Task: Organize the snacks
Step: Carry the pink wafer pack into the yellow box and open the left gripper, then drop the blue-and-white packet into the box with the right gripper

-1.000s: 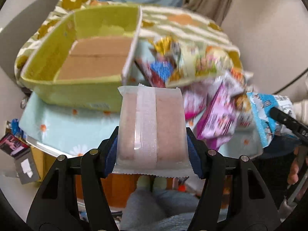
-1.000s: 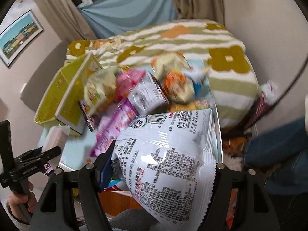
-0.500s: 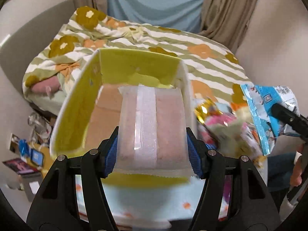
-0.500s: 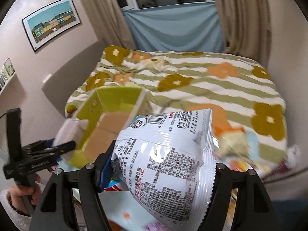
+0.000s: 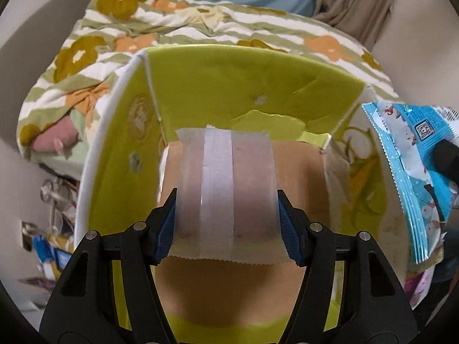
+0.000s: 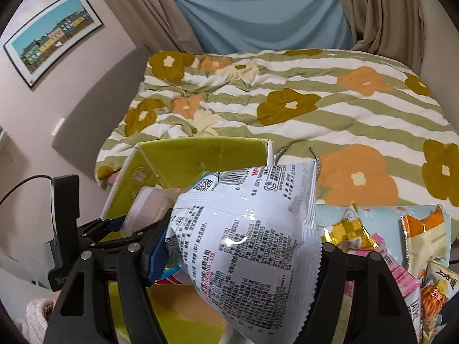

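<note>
My left gripper (image 5: 226,215) is shut on a clear-wrapped pink wafer pack (image 5: 226,195) and holds it over the open green box (image 5: 252,83), inside its walls above the brown cardboard bottom (image 5: 229,286). My right gripper (image 6: 241,258) is shut on a white and blue snack bag (image 6: 246,235), held at the box's right edge. That bag also shows in the left wrist view (image 5: 413,177). The green box shows in the right wrist view (image 6: 198,160), with the left gripper (image 6: 120,229) and wafer pack (image 6: 146,209) beside it.
A pile of loose snack packets (image 6: 401,243) lies to the right of the box on a light blue floral cloth. A bed with a green striped flower quilt (image 6: 301,100) stands behind. Clutter lies on the floor at the left (image 5: 48,252).
My left gripper has carried the wafer pack forward and down into the green box. My right gripper has brought the snack bag left, up to the box's right edge.
</note>
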`<state>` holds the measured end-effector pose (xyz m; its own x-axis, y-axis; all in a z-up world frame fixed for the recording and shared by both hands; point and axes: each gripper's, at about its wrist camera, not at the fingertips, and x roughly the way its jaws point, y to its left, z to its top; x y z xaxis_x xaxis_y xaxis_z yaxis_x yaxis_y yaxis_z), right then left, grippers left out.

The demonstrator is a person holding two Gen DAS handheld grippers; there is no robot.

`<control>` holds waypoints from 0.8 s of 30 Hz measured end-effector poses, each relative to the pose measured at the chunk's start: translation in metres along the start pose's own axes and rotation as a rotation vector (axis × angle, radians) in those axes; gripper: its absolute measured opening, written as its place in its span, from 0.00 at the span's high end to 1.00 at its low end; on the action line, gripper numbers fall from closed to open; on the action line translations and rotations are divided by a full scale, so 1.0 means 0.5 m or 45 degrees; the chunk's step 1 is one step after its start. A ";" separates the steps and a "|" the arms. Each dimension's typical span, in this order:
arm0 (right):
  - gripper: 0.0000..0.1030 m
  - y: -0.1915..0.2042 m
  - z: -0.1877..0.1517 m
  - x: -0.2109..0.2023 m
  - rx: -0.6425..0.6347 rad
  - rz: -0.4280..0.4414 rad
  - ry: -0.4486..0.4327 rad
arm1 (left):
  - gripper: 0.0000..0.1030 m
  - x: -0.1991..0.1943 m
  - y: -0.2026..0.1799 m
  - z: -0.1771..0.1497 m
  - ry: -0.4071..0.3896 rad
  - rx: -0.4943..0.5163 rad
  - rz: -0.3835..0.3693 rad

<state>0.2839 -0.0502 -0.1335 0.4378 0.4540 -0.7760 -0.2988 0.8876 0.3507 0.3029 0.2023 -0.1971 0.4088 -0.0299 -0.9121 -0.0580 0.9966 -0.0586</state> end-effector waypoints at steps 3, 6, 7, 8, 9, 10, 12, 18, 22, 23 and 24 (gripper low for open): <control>0.34 -0.001 0.002 0.011 0.014 -0.020 0.008 | 0.34 0.030 -0.003 0.018 0.009 0.036 0.033; 0.34 0.004 0.005 0.014 0.006 -0.050 0.011 | 0.00 0.029 -0.010 0.024 -0.001 0.071 0.047; 0.34 0.005 0.005 0.013 -0.001 -0.059 0.013 | 0.00 0.021 -0.013 0.022 -0.022 0.078 0.051; 0.34 0.010 0.011 0.020 -0.003 -0.045 0.012 | 0.00 0.013 -0.015 0.018 -0.035 0.089 0.058; 0.34 0.012 0.013 0.018 -0.005 -0.031 0.006 | 0.00 0.008 -0.017 0.016 -0.035 0.098 0.065; 0.34 0.016 0.015 0.018 -0.021 -0.054 0.006 | 0.00 0.002 -0.017 0.011 -0.032 0.100 0.076; 0.34 0.022 0.021 0.024 -0.047 -0.084 0.008 | 0.00 -0.013 -0.018 -0.001 -0.034 0.086 0.078; 0.33 0.040 0.045 0.040 -0.070 -0.009 0.039 | 0.00 -0.067 -0.018 -0.041 -0.047 0.029 0.087; 0.31 0.064 0.063 0.087 -0.088 0.055 0.064 | 0.00 -0.078 -0.018 -0.065 -0.049 0.017 0.122; 0.31 0.070 0.064 0.101 -0.100 0.064 0.088 | 0.00 -0.077 -0.017 -0.069 -0.046 0.012 0.134; 0.31 0.075 0.066 0.118 -0.108 0.067 0.110 | 0.00 -0.078 -0.015 -0.072 -0.047 0.006 0.137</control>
<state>0.3263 0.0125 -0.1488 0.3463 0.4881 -0.8011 -0.3915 0.8512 0.3494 0.2548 0.1931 -0.1757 0.4339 0.0803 -0.8974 -0.0989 0.9942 0.0411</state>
